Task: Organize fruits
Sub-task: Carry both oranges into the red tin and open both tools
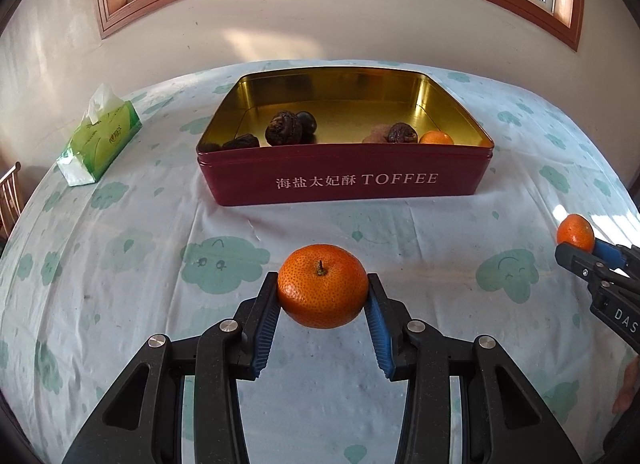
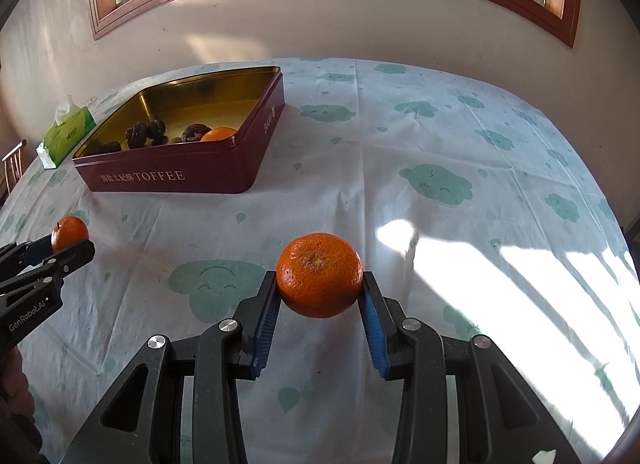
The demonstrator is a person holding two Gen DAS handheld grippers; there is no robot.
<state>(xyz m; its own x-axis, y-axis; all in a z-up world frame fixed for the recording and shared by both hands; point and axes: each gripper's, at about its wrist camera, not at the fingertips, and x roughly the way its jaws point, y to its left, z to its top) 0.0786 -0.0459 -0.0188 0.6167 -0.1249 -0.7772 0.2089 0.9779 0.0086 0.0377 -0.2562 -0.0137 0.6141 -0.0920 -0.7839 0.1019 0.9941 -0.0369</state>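
My left gripper [image 1: 323, 284] is shut on a mandarin [image 1: 322, 286] and holds it above the tablecloth in front of the red TOFFEE tin [image 1: 344, 179]. My right gripper [image 2: 320, 284] is shut on a second mandarin [image 2: 319, 274], to the right of the tin [image 2: 168, 177]. Each gripper shows in the other's view with its fruit: the right one [image 1: 576, 248] at the right edge, the left one [image 2: 70, 242] at the left edge. Inside the tin lie another mandarin [image 1: 436, 138] and several dark wrinkled fruits [image 1: 285, 127].
A green tissue box [image 1: 98, 137] stands on the table left of the tin. A cloud-patterned cloth [image 2: 436, 183] covers the table, with sunlight patches [image 2: 500, 284] at the right. A wall and window run behind. A chair back [image 1: 10, 191] shows at the far left.
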